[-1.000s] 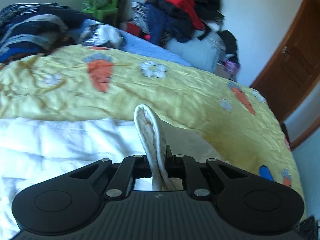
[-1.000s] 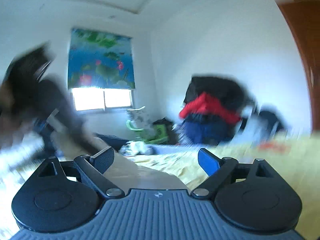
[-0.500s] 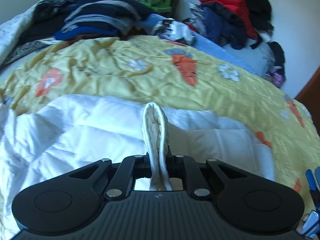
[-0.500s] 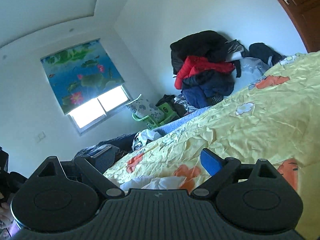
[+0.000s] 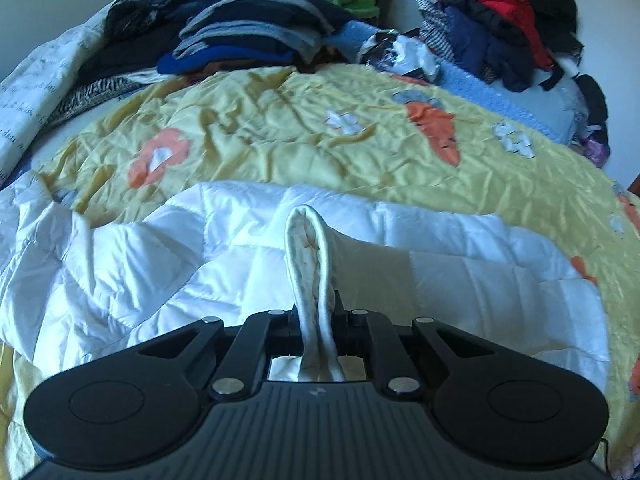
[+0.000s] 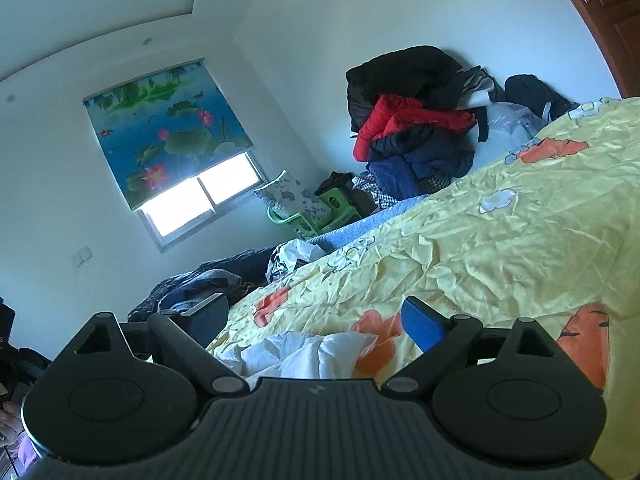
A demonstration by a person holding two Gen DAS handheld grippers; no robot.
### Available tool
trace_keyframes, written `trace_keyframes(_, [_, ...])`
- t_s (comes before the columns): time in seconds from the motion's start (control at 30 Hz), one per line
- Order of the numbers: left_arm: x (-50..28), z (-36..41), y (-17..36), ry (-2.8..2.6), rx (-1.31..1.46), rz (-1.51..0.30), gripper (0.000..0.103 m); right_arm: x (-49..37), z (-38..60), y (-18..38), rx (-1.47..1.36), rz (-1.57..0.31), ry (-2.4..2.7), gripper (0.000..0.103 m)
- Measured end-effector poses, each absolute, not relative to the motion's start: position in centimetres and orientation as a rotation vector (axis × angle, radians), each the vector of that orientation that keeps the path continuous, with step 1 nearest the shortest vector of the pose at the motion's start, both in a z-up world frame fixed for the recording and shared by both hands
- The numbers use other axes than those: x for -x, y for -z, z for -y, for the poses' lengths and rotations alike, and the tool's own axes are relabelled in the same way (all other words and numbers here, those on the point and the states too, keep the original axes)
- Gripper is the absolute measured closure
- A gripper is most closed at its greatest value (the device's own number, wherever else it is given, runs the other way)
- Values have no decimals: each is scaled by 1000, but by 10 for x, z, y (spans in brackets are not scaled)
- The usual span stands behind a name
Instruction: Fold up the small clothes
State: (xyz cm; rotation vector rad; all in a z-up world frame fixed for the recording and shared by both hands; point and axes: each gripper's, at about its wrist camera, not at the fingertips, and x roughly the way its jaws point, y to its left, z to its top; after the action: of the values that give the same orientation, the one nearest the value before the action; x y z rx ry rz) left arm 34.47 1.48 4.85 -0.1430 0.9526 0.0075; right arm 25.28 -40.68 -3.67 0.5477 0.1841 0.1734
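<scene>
The left gripper (image 5: 316,312) pinches a cream cloth (image 5: 306,248) above the white quilt (image 5: 160,264); the right gripper (image 6: 320,316) gapes wide, empty.

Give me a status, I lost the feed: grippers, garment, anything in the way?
Left gripper shut on cream garment, held over white quilt. Right gripper open, empty, above yellow bedspread. Nothing blocking.
</scene>
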Motion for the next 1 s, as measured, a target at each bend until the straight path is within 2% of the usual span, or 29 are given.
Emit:
trace_keyframes(0.13, [-346, -17, -36, -20, 135, -978, 93, -253, 403, 37, -587, -199, -247, 10])
trace_keyframes(0.23, [-346, -17, -28, -21, 124, -993, 93, -261, 407, 45, -805, -226, -458, 7])
trace_keyframes(0.27, [-347, -18, -25, -20, 123, -1000, 93, -265, 406, 49, -877, -250, -524, 2])
trace_keyframes(0.37, [-348, -21, -15, -21, 127, -1022, 93, -282, 397, 63, -969, -378, -608, 1])
trace_keyframes(0.5, [-350, -23, -4, -27, 123, -1039, 93, -304, 382, 83, -935, -612, -541, 1])
trace_keyframes(0.53, [-349, -22, -2, -29, 116, -1040, 93, -305, 379, 85, -907, -616, -535, 5])
trace_keyframes(0.73, [-350, -16, 7, -29, 37, -1035, 90, -303, 359, 82, -751, -612, -524, 3])
trace_keyframes(0.8, [-350, -25, 2, -27, 75, -1042, 84, -302, 356, 82, -729, -610, -523, 2])
trace_keyframes(0.87, [-349, -39, -7, -78, 127, -1044, 59, -303, 356, 83, -735, -610, -526, 2])
trace_keyframes(0.93, [-343, -55, -24, -189, 164, -988, 43, -303, 357, 81, -743, -609, -528, 2])
trace_keyframes(1.0, [-326, -69, -47, -330, 212, -845, 36, -303, 357, 80, -739, -609, -528, 2])
